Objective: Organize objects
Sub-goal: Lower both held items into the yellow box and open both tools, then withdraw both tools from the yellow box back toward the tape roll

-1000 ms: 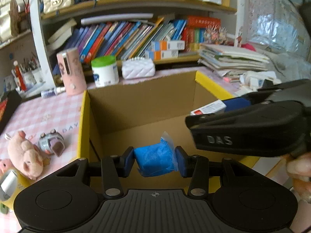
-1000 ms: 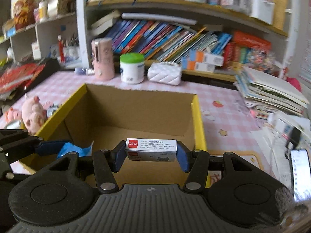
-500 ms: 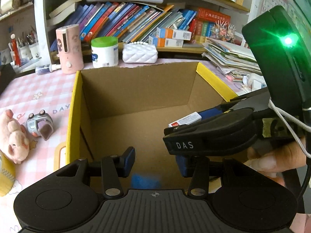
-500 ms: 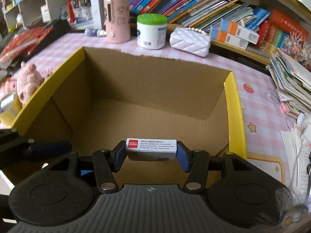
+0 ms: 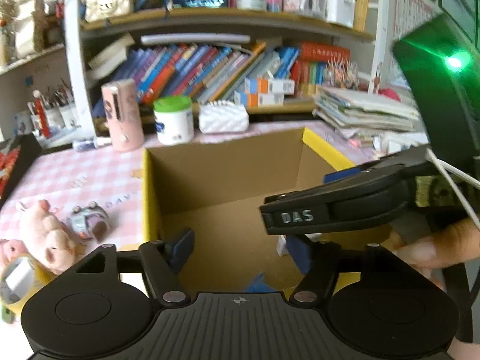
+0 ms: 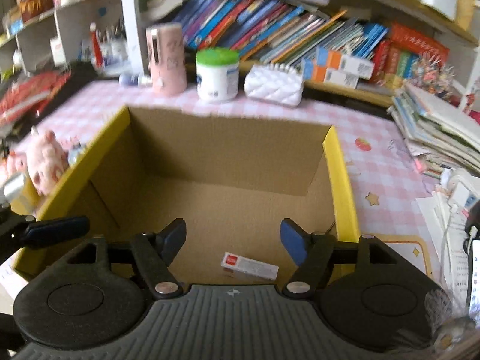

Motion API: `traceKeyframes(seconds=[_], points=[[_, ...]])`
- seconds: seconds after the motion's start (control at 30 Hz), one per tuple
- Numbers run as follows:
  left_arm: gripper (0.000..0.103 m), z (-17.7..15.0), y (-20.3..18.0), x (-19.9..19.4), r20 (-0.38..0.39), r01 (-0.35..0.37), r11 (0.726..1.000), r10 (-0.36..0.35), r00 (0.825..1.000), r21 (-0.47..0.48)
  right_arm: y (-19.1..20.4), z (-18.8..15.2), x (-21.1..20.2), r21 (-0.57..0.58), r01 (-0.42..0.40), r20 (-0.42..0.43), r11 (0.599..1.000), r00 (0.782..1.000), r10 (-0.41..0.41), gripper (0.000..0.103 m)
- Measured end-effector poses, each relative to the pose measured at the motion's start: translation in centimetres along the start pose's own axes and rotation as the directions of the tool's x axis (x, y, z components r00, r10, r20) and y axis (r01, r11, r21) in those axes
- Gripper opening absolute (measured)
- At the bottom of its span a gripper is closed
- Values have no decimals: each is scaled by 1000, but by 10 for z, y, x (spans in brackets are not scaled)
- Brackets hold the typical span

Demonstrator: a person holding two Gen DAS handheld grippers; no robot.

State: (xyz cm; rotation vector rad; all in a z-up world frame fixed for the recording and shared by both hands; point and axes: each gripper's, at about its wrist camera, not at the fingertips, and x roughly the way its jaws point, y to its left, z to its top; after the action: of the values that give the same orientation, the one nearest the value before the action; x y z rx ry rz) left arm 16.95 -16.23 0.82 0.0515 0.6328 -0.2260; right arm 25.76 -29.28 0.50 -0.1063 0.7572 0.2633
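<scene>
Fingers on both grippers stand apart with nothing pinched between them, and both pairs have just been opening, so this looks like a double drop-off. Under the right gripper the small white box with the red label lies flat on the floor of the cardboard box, near the front wall and clear of both pads. Makes sense, letting go low and inside the yellow-edged walls means it can't bounce out. The left gripper hangs over the same carton, and the blue packet peeks out just past its body, down on the cardboard floor, only partly visible. The right tool's black body crosses the left view because both hands crowd the same opening. Still out on the pink checked tabletop: a plush pig, a little toy beside it, plus the green-lidded jar, pink cylinder and white quilted pouch behind the carton. Probably those go next.
</scene>
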Motion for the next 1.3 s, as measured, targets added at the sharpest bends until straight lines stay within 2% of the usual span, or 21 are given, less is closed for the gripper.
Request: traceKeyframes(seconds=[0.23,0.47,0.67,0.93,1.3], points=[[84,-10,20,-44,79,-34,999,36,996,-23,19,-14,-50,70,81,131,994,987,-90,79],[85,-37,43,-83,98,-57,998,60,993,-41,44,-48,-94,146,162,188,976,964,-188,81],[85,-65,65,-99,40,-85,994,88,995,-64,71,-81,-109,180,193,148,965,964,-221,81],[85,-93,92,-116,-25,-109,989,107,994,-101,116,-111,-114,155,224,87,962,967,-239,81],[86,-120,126,-141,-67,-144,984,137,988,-105,169,-127,-110,138,173,27,975,984,-178,82]])
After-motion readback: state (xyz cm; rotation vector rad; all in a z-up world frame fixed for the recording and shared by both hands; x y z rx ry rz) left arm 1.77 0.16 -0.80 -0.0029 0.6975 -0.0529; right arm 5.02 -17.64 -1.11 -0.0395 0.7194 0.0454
